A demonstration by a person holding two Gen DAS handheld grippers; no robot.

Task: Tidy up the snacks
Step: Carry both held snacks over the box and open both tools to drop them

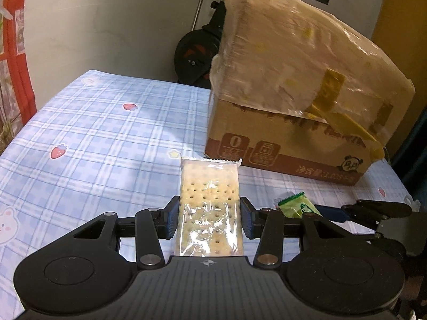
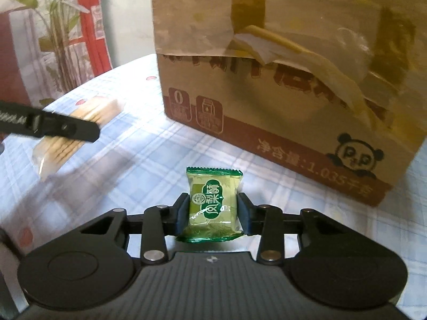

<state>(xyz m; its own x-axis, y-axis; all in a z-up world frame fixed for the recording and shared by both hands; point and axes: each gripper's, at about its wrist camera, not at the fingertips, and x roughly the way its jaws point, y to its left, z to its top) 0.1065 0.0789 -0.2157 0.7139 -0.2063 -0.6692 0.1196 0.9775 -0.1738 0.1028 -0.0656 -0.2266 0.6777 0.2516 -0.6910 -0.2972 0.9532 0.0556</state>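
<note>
My left gripper [image 1: 209, 218] is shut on a clear-wrapped pack of crackers [image 1: 209, 186], which sticks out forward over the blue plaid tablecloth [image 1: 93, 133]. In the right wrist view my right gripper [image 2: 213, 213] has both pads against the sides of a small green snack packet [image 2: 213, 200] and is shut on it. The same green packet [image 1: 293, 206] shows at the lower right of the left wrist view, beside a finger [image 1: 373, 210] of the right gripper. The cracker pack [image 2: 69, 144] and a left finger [image 2: 61, 128] appear blurred at the left of the right wrist view.
A tall cardboard box [image 1: 288, 144] wrapped in clear film and yellow tape, with a panda print [image 2: 357, 157], stands on the table just beyond both grippers. A black round device [image 1: 194, 58] sits behind the table. A plant [image 2: 58, 26] and red hanging [image 1: 16, 53] are at the left.
</note>
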